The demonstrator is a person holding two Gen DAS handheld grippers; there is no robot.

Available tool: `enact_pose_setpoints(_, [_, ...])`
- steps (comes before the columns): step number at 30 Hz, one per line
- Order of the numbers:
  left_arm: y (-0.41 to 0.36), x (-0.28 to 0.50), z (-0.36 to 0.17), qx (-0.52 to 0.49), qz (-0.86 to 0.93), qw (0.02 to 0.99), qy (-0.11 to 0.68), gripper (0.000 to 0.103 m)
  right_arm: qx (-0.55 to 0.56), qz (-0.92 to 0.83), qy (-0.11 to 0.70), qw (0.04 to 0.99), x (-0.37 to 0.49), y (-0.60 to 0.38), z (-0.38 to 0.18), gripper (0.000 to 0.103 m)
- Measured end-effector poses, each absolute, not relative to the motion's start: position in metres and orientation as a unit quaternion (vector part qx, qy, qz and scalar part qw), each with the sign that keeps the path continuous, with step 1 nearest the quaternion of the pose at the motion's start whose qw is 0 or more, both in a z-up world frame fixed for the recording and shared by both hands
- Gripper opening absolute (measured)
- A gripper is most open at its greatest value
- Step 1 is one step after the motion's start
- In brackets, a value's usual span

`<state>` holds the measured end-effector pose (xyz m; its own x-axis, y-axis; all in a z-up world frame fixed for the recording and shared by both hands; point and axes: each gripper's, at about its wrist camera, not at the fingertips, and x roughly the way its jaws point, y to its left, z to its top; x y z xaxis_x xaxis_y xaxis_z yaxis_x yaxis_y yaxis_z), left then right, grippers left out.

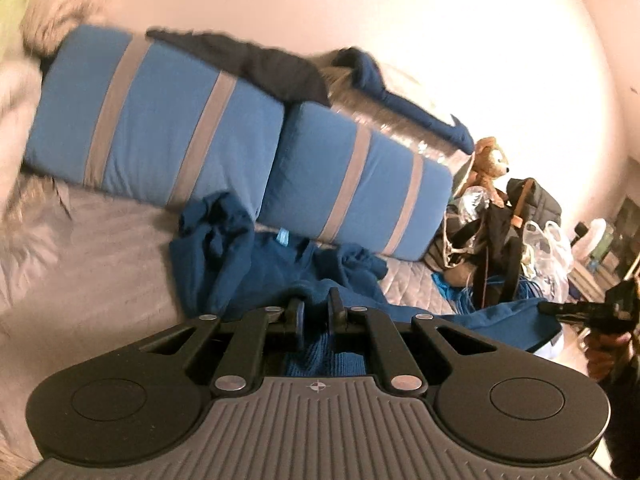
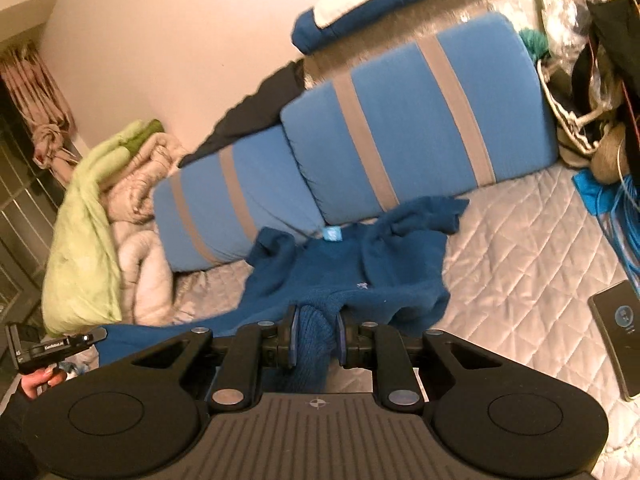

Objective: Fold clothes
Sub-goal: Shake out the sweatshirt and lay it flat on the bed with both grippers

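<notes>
Sweater (image 2: 344, 272), dark blue, rumpled, ribbed hem.

Left gripper (image 1: 316, 308) and right gripper (image 2: 314, 330), both tilted slightly downward, jaws clamped on bunched cloth.

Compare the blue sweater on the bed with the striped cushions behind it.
The blue sweater is dark blue and plain; the striped cushions are lighter blue with grey bands. The sweater lies crumpled on the quilted mattress, its near edge pinched in both the left hand-held gripper and the right hand-held gripper; the cushions stand propped and untouched. Both are blue fabric.
</notes>
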<state>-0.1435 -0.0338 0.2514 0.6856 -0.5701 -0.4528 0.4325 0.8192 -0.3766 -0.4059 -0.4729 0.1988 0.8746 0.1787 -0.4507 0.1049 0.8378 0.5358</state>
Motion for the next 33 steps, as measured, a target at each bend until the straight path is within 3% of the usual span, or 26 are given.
enact_pose_setpoints(9, [-0.030, -0.211, 0.267, -0.098, -0.273, 0.906, 0.308, 0.010, 0.287, 0.027, 0.270, 0.919, -0.455, -0.453, 0.224, 0.020])
enact_pose_setpoints(16, [-0.026, -0.237, 0.193, -0.099, -0.260, 0.868, 0.412, 0.016, 0.288, 0.023, 0.359, 0.888, -0.485, -0.436, 0.172, 0.021])
enact_pose_setpoints(19, [-0.020, -0.231, 0.161, -0.110, -0.233, 0.850, 0.459, 0.024, 0.250, -0.007, 0.406, 0.879, -0.487, -0.431, 0.142, 0.031])
enact_pose_setpoints(20, [-0.016, -0.228, 0.157, -0.110, -0.224, 0.851, 0.461, 0.029, 0.234, -0.028, 0.411, 0.881, -0.486, -0.432, 0.138, 0.045])
enact_pose_setpoints(21, [-0.010, -0.225, 0.156, -0.109, -0.211, 0.856, 0.459, 0.033, 0.223, -0.045, 0.410, 0.884, -0.485, -0.435, 0.136, 0.067])
enact_pose_setpoints(23, [0.001, -0.218, 0.158, -0.101, -0.183, 0.874, 0.438, 0.051, 0.209, -0.077, 0.385, 0.895, -0.485, -0.444, 0.138, 0.093])
enact_pose_setpoints(24, [0.008, -0.212, 0.163, -0.092, -0.171, 0.884, 0.424, 0.055, 0.205, -0.088, 0.371, 0.901, -0.485, -0.451, 0.140, 0.101])
enact_pose_setpoints(25, [0.012, -0.208, 0.167, -0.080, -0.165, 0.892, 0.412, 0.060, 0.200, -0.097, 0.360, 0.906, -0.483, -0.457, 0.142, 0.102])
enact_pose_setpoints(33, [0.044, -0.149, 0.227, -0.010, -0.103, 0.936, 0.337, 0.063, 0.163, -0.170, 0.273, 0.933, -0.453, -0.541, 0.160, 0.103])
